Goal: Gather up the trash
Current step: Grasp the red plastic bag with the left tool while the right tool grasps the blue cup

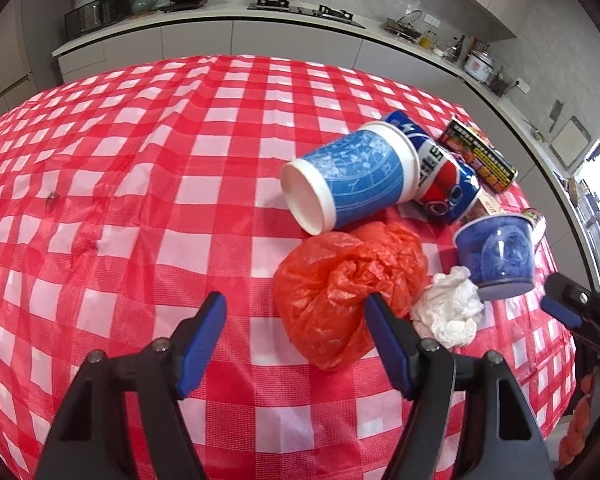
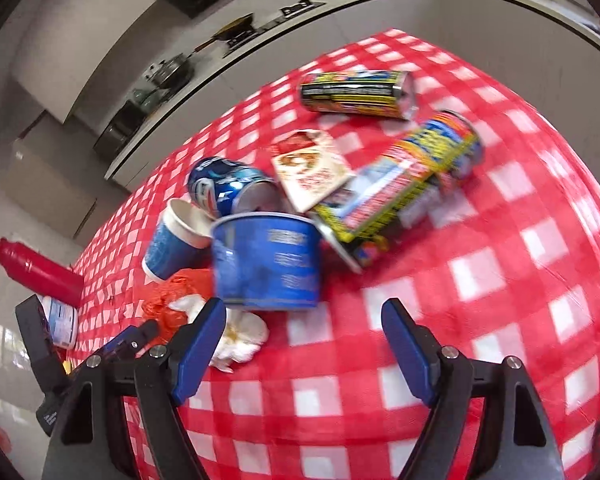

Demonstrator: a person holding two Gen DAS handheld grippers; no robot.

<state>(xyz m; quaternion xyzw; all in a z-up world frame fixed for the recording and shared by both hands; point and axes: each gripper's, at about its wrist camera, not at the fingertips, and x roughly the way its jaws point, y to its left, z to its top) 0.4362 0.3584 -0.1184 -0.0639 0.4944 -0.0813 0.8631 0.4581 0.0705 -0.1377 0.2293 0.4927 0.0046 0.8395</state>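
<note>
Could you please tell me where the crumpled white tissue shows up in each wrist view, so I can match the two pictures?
Left wrist view: the crumpled white tissue lies right of centre, low, between the orange plastic bag and the blue tub.
Right wrist view: lower left of centre, just below the blue tub, partly behind a tong finger.
Shared landmark: the blue tub, beside the tissue in both views.
</note>
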